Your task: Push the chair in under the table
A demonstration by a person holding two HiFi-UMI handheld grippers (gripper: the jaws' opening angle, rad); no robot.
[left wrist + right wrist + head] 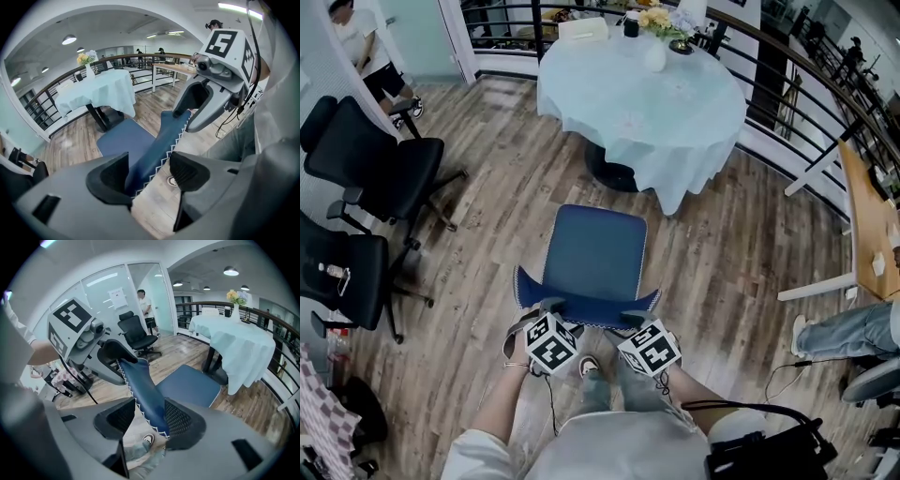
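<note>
At the far left of the head view, two black office chairs (370, 173) are parked on the wooden floor (487, 187). The left claw (551, 306) is set over the left end of the backrest (586, 307) of the blue chair (596, 251). Its marker cube (550, 343) is printed with a black-and-white square pattern. In the left gripper view the jaws are spread wide. The backrest's zigzag-stitched top edge is seen running between them, close to the left pad, with a clear gap to the right pad (so nothing is clamped).

The right claw (634, 319) is placed over the right end of the same backrest, under a second patterned cube (650, 347). In the right gripper view its jaws are likewise held wide apart. The backrest is seen between them, drawn up against the meshed right-hand pad and clear of the left one. A sheet of paper (118, 297) is fixed to the glass wall there, its print too small to be read.

The chair is stood on the floor facing the round tabletop (628, 122), well apart from it, with the seat outside the pale cloth. A vase of flowers (656, 45) is set on the cloth. At the far right a wooden desk (867, 220) is seen.
</note>
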